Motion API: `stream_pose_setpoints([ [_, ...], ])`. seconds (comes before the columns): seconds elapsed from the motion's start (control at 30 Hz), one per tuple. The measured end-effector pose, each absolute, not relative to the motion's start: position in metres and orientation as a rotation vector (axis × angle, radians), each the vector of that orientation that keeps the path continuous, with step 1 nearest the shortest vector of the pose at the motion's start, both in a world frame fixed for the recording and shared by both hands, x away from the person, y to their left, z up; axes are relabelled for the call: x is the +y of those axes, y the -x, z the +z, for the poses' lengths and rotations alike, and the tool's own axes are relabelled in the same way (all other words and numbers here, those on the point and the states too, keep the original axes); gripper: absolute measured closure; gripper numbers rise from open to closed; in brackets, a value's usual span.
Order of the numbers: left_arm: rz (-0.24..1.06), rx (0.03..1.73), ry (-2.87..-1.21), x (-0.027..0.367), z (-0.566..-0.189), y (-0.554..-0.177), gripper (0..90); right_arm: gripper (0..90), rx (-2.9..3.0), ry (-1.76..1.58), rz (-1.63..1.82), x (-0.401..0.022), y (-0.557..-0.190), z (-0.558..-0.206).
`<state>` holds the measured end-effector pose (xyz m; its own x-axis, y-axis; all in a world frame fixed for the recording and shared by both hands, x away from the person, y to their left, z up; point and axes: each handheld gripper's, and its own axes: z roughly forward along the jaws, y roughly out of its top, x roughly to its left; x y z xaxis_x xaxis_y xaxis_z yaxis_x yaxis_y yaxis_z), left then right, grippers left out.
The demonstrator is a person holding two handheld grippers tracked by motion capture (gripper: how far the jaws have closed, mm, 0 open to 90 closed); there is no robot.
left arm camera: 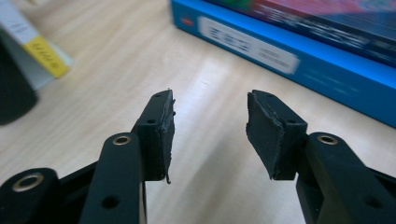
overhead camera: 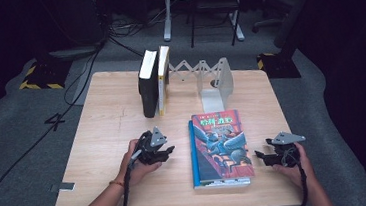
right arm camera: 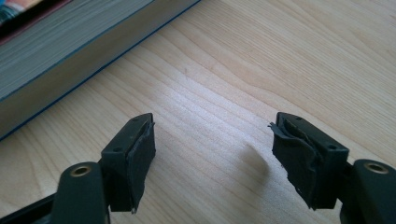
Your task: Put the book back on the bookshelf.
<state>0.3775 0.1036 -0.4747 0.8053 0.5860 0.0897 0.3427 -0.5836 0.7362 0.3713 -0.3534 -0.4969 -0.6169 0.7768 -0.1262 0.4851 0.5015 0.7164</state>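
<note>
A colourful book (overhead camera: 220, 147) with a blue spine lies flat on the wooden table (overhead camera: 107, 124), between my two grippers. My left gripper (overhead camera: 167, 152) sits just left of it, open with nothing between its jaws. In the left gripper view the gripper (left arm camera: 210, 126) points at the bare wood in front of the book's blue spine (left arm camera: 289, 51). My right gripper (overhead camera: 260, 156) rests to the right of the book, also open and empty. The right gripper view shows the gripper (right arm camera: 212, 154) over bare wood, with the book's page edge (right arm camera: 60, 51) at the upper left.
A black book (overhead camera: 148, 83) and a white-and-yellow book (overhead camera: 163, 77) stand upright at the back of the table, against a white folding book rack (overhead camera: 214, 80). Chairs and cables lie on the floor beyond the far edge.
</note>
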Motion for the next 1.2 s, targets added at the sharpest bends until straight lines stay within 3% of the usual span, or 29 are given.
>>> stream_pose_setpoints([
  [0.23, 0.427, 0.579, -2.288, 0.103, -0.477, -0.357, 48.8, 30.1, 2.312, -1.05, 0.906, -0.354, -0.371, -0.497],
  [0.5, 0.336, 0.497, -2.332, 0.102, -0.483, -0.339, 45.4, 29.8, 2.335, -1.016, 0.895, -0.347, -0.368, -0.491],
  [0.8, 0.24, 0.448, -2.385, 0.103, -0.493, -0.322, 36.3, 29.3, 2.288, -1.009, 1.042, -0.343, -0.357, -0.458],
  [0.93, 0.221, 0.435, -2.391, 0.107, -0.496, -0.316, 36.2, 28.3, 2.297, -0.978, 1.099, -0.329, -0.347, -0.437],
  [1.2, 0.185, 0.478, -2.362, 0.115, -0.5, -0.312, 26.4, 26.8, 2.405, -0.848, 1.143, -0.296, -0.331, -0.423],
])
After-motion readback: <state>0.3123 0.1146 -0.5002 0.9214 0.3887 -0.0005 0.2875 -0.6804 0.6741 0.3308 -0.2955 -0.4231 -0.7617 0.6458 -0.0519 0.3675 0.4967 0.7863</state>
